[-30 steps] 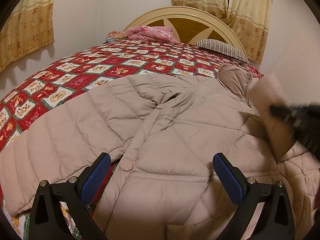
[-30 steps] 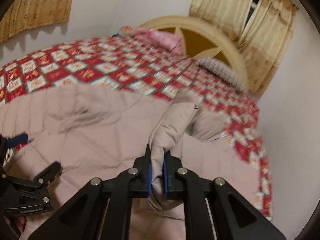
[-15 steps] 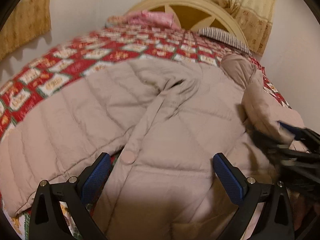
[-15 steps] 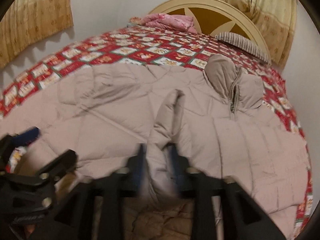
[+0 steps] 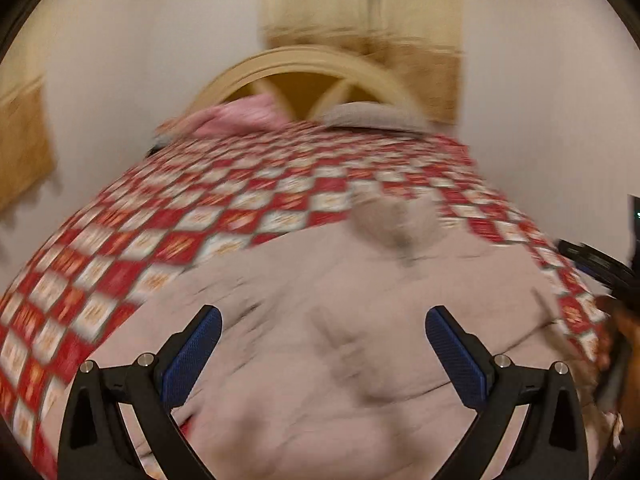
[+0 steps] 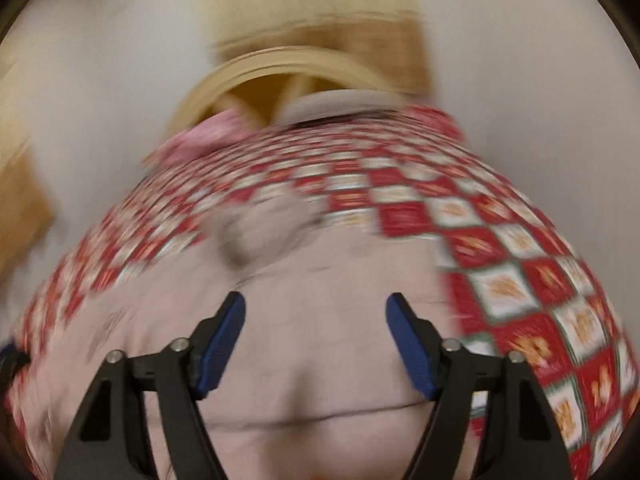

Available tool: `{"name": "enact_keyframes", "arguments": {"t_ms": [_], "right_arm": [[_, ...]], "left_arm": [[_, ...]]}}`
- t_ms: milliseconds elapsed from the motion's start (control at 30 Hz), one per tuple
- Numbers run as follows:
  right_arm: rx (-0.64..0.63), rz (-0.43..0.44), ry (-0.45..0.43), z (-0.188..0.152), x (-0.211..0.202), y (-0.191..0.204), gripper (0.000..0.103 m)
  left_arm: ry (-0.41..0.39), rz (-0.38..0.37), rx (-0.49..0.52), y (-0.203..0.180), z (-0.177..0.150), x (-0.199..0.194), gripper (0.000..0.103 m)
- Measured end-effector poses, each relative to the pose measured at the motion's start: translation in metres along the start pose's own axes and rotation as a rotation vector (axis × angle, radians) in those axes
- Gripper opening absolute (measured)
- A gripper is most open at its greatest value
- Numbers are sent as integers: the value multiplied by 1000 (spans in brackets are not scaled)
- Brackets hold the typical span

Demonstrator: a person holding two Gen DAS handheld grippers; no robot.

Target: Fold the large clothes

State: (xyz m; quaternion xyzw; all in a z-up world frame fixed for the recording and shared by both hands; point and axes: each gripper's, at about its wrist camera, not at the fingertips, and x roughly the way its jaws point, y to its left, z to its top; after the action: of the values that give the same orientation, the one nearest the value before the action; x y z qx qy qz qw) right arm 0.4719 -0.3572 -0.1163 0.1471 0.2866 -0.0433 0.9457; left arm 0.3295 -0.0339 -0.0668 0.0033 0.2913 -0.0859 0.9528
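Observation:
A beige quilted jacket (image 5: pixel 320 360) lies spread on the bed, its collar (image 5: pixel 394 220) pointing toward the headboard. My left gripper (image 5: pixel 323 316) hovers over the jacket's lower middle, open, with nothing between its blue pads. My right gripper (image 6: pixel 316 300) hangs over the jacket (image 6: pixel 320 380) near its right side; its jaws stand apart and are closing, with only air between them. The collar (image 6: pixel 256 232) shows up and to the left in the right wrist view. Both views are motion-blurred. Part of the right gripper's black body (image 5: pixel 600 268) appears at the right edge of the left wrist view.
A red and white checked bedspread (image 5: pixel 200 216) covers the bed. Against the cream arched headboard (image 5: pixel 304 64) lie a pink cloth (image 5: pixel 240 116) and a grey pillow (image 5: pixel 372 114). Yellow curtains (image 5: pixel 360 8) hang behind, with white walls on both sides.
My right gripper let go of the jacket sleeve, opened and swung to the right side of the jacket. My left gripper rose, still open, and now sees more of the far bed.

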Motion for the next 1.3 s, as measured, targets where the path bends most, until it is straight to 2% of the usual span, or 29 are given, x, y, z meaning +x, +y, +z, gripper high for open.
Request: {"name": "enact_keyframes", "arguments": {"t_ms": [33, 67, 167, 300, 333, 367, 467, 633, 1000, 1133, 1200, 1233, 1300], "right_arm": [[47, -25, -3, 4, 5, -14, 69], [73, -47, -8, 7, 13, -22, 68], [52, -47, 7, 7, 34, -22, 68], [-36, 5, 118, -11, 66, -12, 68], [-61, 8, 155, -18, 76, -7, 68], [-74, 0, 176, -24, 83, -8, 68], [-102, -26, 243, -44, 103, -8, 68], [-161, -72, 240, -56, 104, -7, 69], [-269, -187, 261, -61, 115, 9, 69], [-273, -223, 283, -47, 104, 13, 66], [-206, -197, 203, -38, 77, 17, 67], [-184, -155, 157, -36, 60, 25, 67], [-213, -86, 133, -39, 43, 45, 76]], "left_arm": [[-2, -26, 23, -15, 3, 11, 102], [-11, -20, 43, -26, 3, 22, 102], [26, 53, 100, -48, -7, 71, 102], [201, 108, 73, -40, -32, 136, 102], [250, 108, 46, -34, -40, 149, 102], [277, 74, 18, -27, -47, 158, 102], [273, 46, -18, -21, -51, 162, 102], [261, 85, 8, -27, -55, 163, 102], [256, 112, 10, -33, -58, 163, 102], [256, 94, -13, -29, -59, 163, 102], [256, 89, -20, -28, -59, 163, 102], [256, 89, -20, -28, -59, 163, 102], [255, 88, -21, -28, -59, 162, 102]]}}
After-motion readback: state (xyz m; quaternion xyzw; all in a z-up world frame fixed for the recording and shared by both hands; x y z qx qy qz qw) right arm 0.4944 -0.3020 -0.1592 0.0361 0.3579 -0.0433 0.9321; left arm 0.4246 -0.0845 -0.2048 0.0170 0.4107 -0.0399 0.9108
